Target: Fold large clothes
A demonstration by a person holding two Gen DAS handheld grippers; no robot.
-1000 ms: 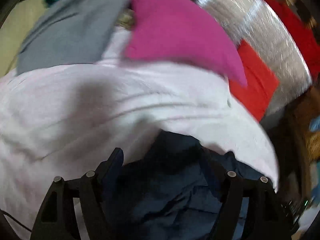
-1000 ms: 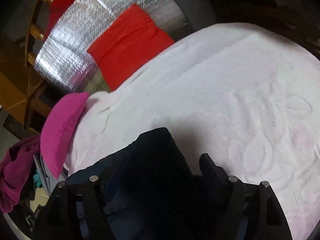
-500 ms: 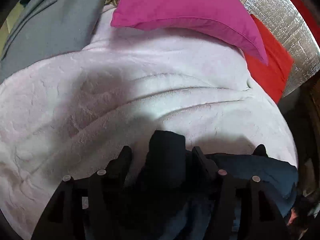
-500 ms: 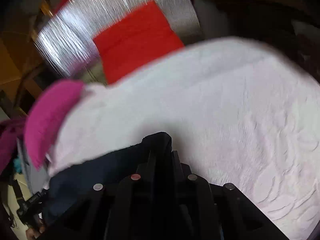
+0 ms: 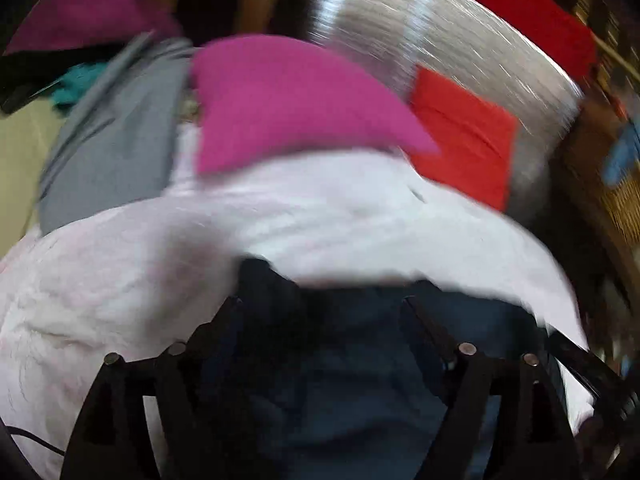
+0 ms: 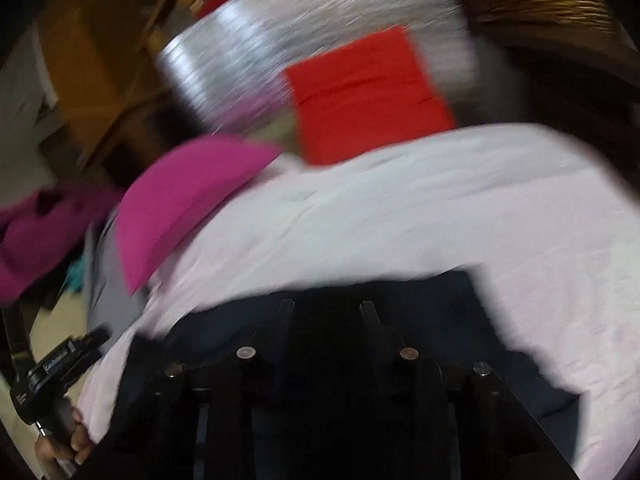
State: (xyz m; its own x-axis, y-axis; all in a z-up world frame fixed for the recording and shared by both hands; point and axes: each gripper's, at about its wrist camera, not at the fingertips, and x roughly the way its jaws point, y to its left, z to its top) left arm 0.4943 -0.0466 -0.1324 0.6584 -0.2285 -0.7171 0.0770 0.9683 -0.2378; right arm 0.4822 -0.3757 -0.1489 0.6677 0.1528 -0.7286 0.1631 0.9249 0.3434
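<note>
A dark navy garment (image 5: 360, 380) lies on the pale pink blanket (image 5: 120, 280) of a bed. In the left wrist view, my left gripper (image 5: 320, 308) has its fingers spread wide over the garment, open. In the right wrist view, the same garment (image 6: 460, 312) fills the lower frame. My right gripper (image 6: 326, 306) has its fingers a little apart with dark cloth between and under them; the blur hides whether they pinch it. The left tool and the hand holding it (image 6: 56, 368) show at the lower left.
A magenta pillow (image 5: 288, 100) and a grey cloth (image 5: 116, 140) lie at the head of the bed. A red cloth (image 5: 464, 136) rests against a silver foil panel (image 5: 440, 32). A magenta cloth heap (image 6: 40, 232) is at the left. Wooden furniture stands behind.
My left gripper has opened wide again after being narrow on the garment. My right gripper's fingers have parted a little. Both views have swung and are blurred by motion.
</note>
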